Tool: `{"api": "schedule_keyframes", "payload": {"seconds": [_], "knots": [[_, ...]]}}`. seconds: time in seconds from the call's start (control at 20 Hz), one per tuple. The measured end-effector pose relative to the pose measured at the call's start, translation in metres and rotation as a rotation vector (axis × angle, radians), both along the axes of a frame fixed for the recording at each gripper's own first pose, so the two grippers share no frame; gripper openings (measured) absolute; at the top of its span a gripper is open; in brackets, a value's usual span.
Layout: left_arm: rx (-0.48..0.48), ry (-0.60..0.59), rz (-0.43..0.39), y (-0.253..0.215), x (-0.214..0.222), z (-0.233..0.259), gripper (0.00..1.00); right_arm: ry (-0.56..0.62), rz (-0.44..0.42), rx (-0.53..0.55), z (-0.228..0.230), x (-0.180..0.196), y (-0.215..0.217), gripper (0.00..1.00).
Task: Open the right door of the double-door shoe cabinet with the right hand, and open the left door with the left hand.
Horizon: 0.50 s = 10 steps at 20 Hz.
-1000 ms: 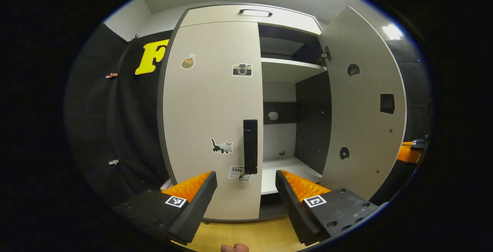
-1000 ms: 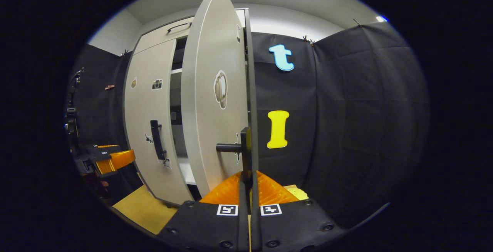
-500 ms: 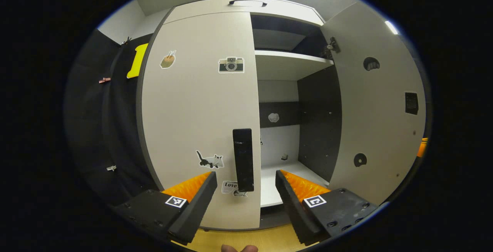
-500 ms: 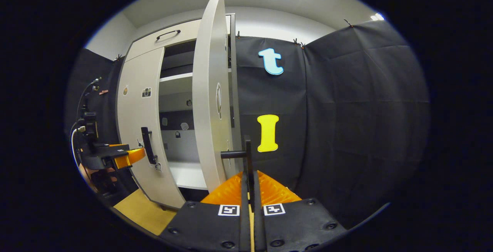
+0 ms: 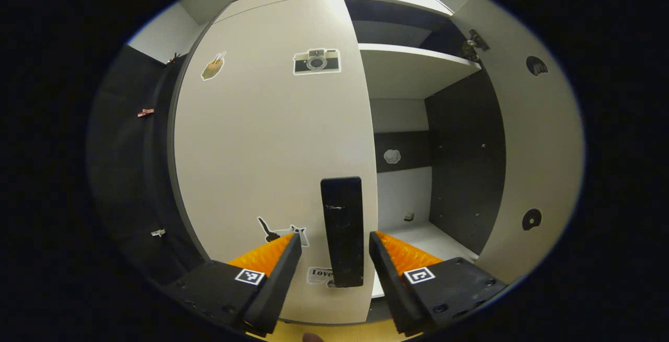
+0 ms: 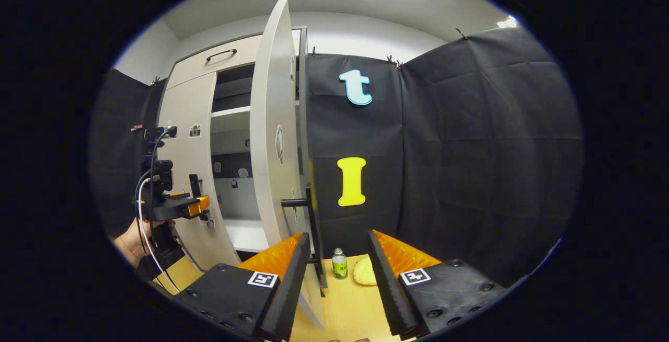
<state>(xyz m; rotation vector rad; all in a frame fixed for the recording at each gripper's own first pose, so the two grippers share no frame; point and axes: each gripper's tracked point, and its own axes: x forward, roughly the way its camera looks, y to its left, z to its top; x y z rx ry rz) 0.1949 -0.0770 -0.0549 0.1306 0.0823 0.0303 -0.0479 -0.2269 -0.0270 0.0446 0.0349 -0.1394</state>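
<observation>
Left gripper view: the left gripper (image 5: 334,258) has its ribbed fingers apart, astride the flat black bar handle (image 5: 342,229) of the shut, smooth pale left door (image 5: 266,143), not pressing it. In the right gripper view, the right gripper (image 6: 334,261) is spread too; the open right door (image 6: 272,143) stands edge-on, its handle (image 6: 313,227) just inside the left finger.

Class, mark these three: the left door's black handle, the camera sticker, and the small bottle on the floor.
left door's handle (image 5: 343,232): left gripper view, middle of the bar.
camera sticker (image 5: 316,61): left gripper view, its lens.
small bottle (image 6: 339,265): right gripper view, its body.
</observation>
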Motion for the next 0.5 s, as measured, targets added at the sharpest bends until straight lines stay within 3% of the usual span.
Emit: {"api": "schedule_keyframes", "payload": {"seconds": [0.15,0.2,0.25,0.3,0.45,0.5], "knots": [[-0.008,0.008,-0.02,-0.006,0.006,-0.001,0.63,-0.013,-0.013,0.008,0.003,-0.006,-0.006,0.7],[-0.015,0.001,-0.015,-0.009,0.012,-0.002,0.52,-0.016,-0.016,0.007,0.005,-0.008,-0.006,0.7],[-0.025,0.011,-0.008,-0.012,0.008,-0.003,0.51,-0.02,-0.019,0.002,0.006,-0.01,-0.006,0.7],[-0.033,0.027,0.001,-0.013,0.007,-0.009,0.35,-0.024,-0.023,-0.006,0.008,-0.013,-0.005,0.7],[-0.072,0.038,-0.031,-0.013,0.007,-0.009,0.33,-0.038,-0.017,-0.038,0.018,-0.021,0.004,0.7],[-0.093,0.048,-0.04,-0.013,0.006,-0.01,0.25,-0.045,-0.013,-0.053,0.022,-0.022,0.008,0.7]]}}
